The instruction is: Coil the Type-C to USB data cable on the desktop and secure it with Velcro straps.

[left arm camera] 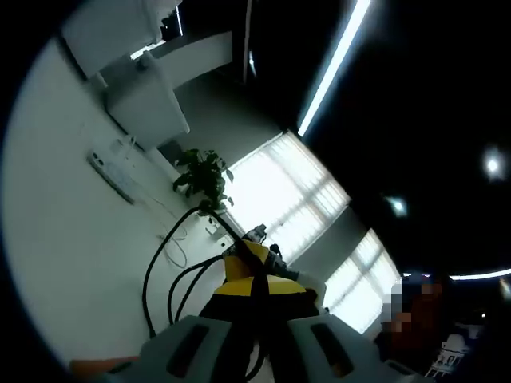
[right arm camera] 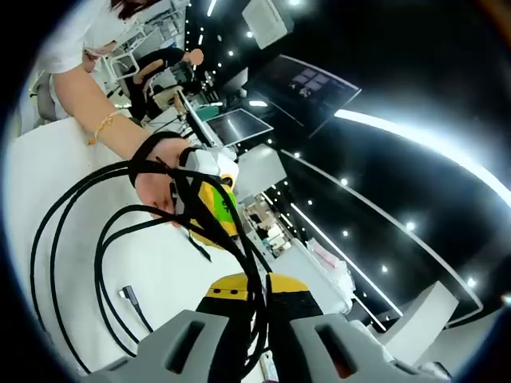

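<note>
The black data cable hangs in several loops over the white desktop, and a strand runs up between my left gripper's yellow-and-black pads, which are shut on it. My right gripper sits just beyond, tip to tip with it. In the right gripper view the cable forms wide loops to the left, and its connector end lies on the desk. My right gripper is shut on strands of it. A hand holds the left gripper close ahead, with cable wrapped around it.
A power strip and a potted plant stand on the desk near bright windows. A person's forearm with a bracelet crosses the desk. Monitors and other desks lie further back.
</note>
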